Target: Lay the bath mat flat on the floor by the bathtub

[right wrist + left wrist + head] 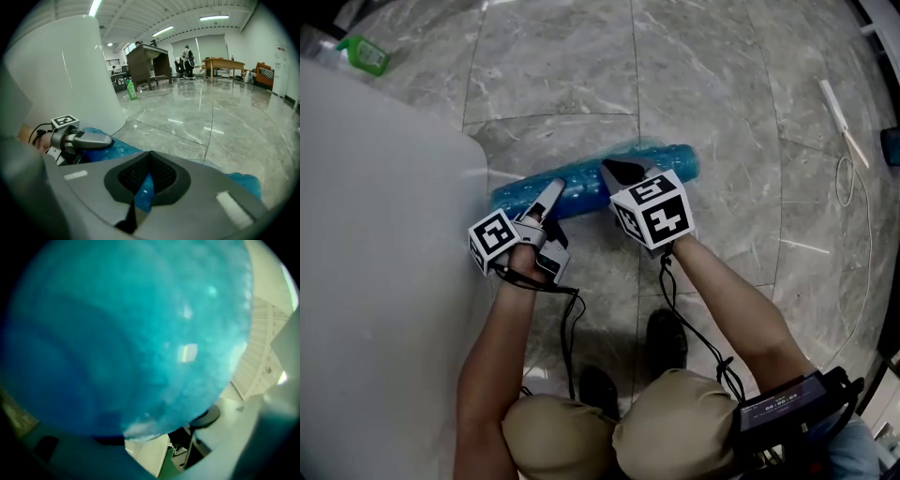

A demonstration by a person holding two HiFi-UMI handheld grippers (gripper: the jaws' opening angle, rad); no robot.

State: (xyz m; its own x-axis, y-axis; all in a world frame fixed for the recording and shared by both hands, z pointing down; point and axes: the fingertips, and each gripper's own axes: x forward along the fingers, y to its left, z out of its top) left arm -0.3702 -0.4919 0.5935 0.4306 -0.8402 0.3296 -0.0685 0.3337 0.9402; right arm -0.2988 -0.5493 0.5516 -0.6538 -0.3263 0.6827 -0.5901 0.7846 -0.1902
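Observation:
The blue bath mat [581,183] lies rolled up on the grey tile floor, right beside the white bathtub [375,234]. My left gripper [551,192] sits at the roll's left part with its jaws spread wide; the mat [122,333] fills almost all of the left gripper view, and I cannot see whether the pads press it. My right gripper [614,172] is at the roll's middle. In the right gripper view its jaws are shut [143,185] with a blue fold of mat pinched between them, and more mat [241,182] shows to the right. The left gripper [89,139] rests on the roll there.
A green bottle [364,53] stands on the floor past the tub's far corner. A white stick [844,122] and a thin white cable [862,225] lie to the right. The person's shoes [667,342] are just behind the mat. Tables [225,63] stand far off.

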